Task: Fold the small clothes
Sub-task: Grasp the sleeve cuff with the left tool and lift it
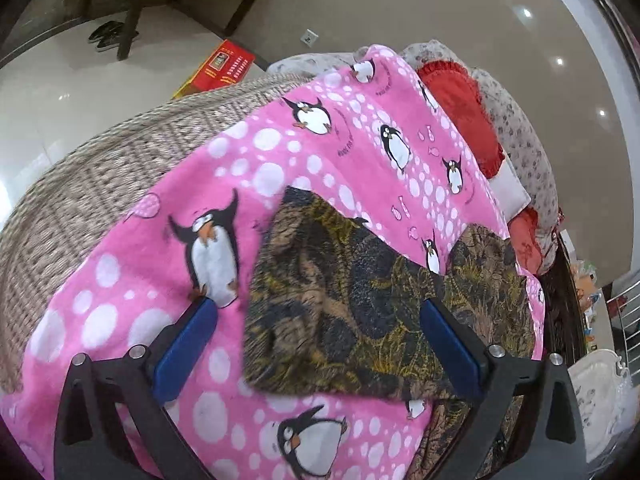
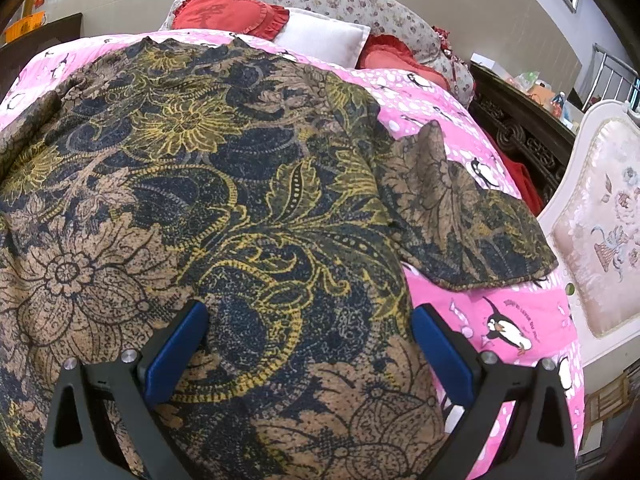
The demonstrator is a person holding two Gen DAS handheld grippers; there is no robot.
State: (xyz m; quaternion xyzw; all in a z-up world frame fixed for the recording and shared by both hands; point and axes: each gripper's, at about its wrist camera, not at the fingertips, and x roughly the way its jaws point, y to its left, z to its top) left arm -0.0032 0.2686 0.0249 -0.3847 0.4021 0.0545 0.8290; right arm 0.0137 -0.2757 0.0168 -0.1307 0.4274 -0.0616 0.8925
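Pink penguin blanket (image 1: 132, 264) covers the bed; left gripper (image 1: 320, 312) gapes empty over the floral shirt's (image 1: 340, 312) sleeve at 6 o'clock. Right view: right gripper (image 2: 310, 320) spread wide above the shirt body, nothing held. I'd pinch hems, fold sleeves inward.

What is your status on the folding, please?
Left gripper open, nothing held. Right gripper open over the patterned shirt. Shirt spread on pink penguin blanket, sleeve still out. Nothing in the way.
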